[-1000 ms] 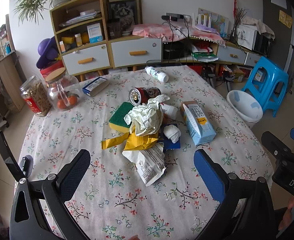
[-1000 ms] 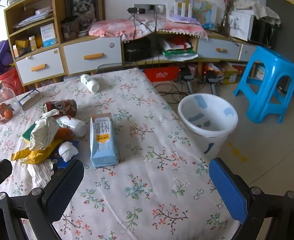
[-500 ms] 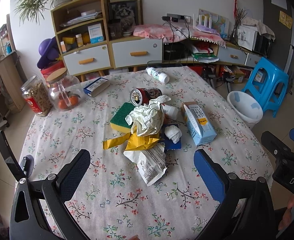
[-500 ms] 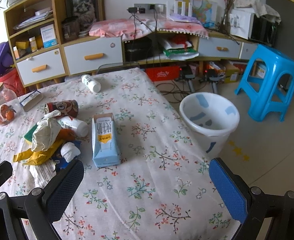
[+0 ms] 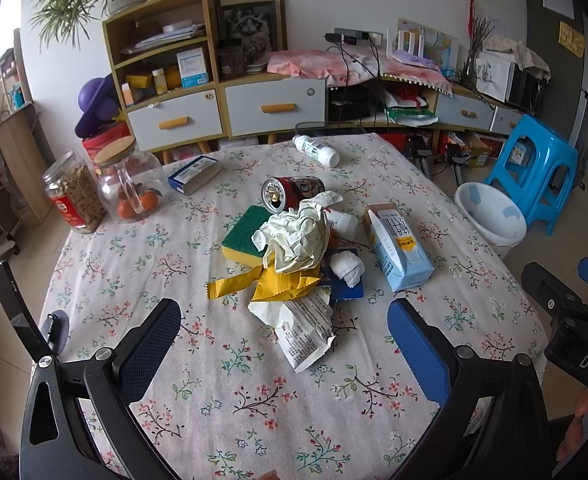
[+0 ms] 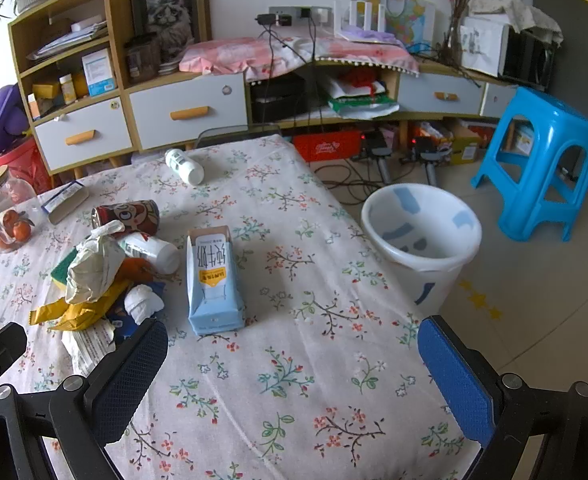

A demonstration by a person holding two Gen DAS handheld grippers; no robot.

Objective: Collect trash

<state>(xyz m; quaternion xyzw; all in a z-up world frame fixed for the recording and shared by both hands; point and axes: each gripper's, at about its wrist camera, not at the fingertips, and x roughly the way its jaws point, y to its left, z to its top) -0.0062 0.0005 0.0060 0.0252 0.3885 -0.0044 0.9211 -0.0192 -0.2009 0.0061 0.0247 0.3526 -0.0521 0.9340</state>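
A trash pile lies mid-table: crumpled cream paper (image 5: 294, 236), yellow wrapper (image 5: 270, 284), white printed packet (image 5: 306, 328), tissue ball (image 5: 348, 266), red can (image 5: 292, 194), green-yellow sponge (image 5: 246, 232). A light blue milk carton (image 5: 398, 248) lies right of it, also in the right wrist view (image 6: 214, 280). A white bin (image 6: 422, 240) stands on the floor right of the table. My left gripper (image 5: 286, 340) is open and empty, just short of the packet. My right gripper (image 6: 294, 364) is open and empty above the tablecloth, near the carton.
Two glass jars (image 5: 126, 184) and a blue-white box (image 5: 194, 174) stand at the table's left rear. A white bottle (image 5: 316, 150) lies at the far edge. A blue stool (image 6: 542, 160) stands beyond the bin. Cabinets line the wall.
Both grippers have crept slightly forward toward the pile and carton. Nothing on the table has moved; both stay open.
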